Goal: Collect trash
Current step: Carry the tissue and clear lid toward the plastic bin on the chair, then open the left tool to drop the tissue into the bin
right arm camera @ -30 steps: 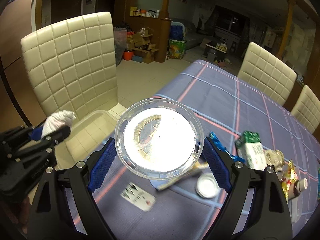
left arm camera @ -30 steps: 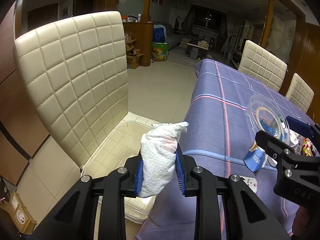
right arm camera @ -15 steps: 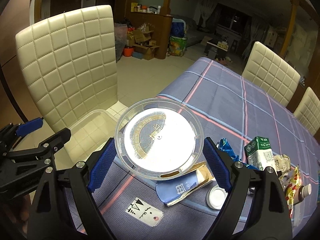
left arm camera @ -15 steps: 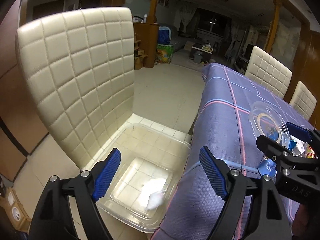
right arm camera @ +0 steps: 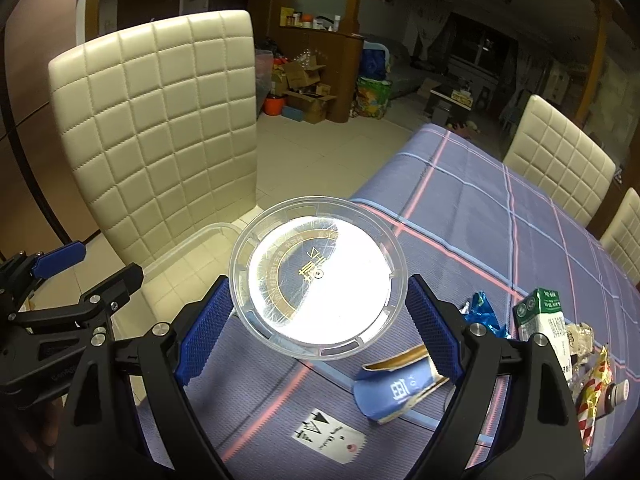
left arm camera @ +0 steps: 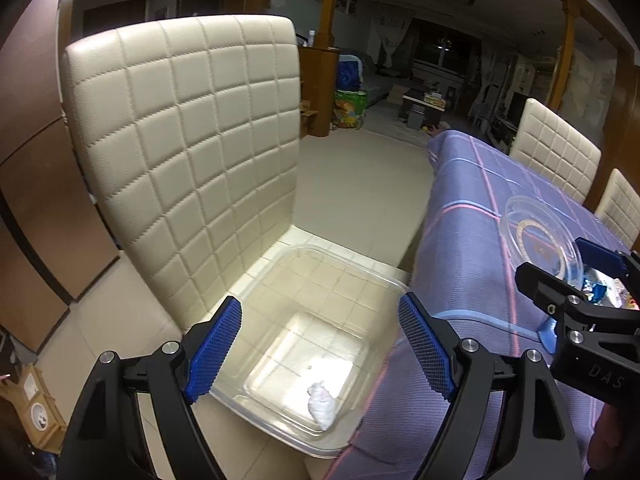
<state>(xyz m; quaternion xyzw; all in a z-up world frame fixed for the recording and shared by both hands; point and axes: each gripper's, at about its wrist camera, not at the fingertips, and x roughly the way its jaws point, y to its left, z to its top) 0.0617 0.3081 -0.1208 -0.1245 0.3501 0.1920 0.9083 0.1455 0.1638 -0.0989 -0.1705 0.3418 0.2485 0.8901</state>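
- Now the left tool stands wide with nothing between its blue pads, hanging over the clear plastic bin on the cream chair seat.
- A crumpled white tissue lies loose on the bin's floor, near the corner closest to the camera, so that piece of trash is collected.
- The right tool is closed across a wide round clear lid, gripped by its rim on both sides and held tilted above the bench, just beside the chair.
- Below it on the checked cloth lie a torn blue paper cup and a white tag; a green and white carton, a blue wrapper and foil packets sit further right.
- The step in hand looks like carrying the lid to the bin.
- Next, I judge, the right tool must clear the bench edge, come over the bin's mouth and let go; the lid is broad and may catch on the rim or on the left tool unless that one draws aside.
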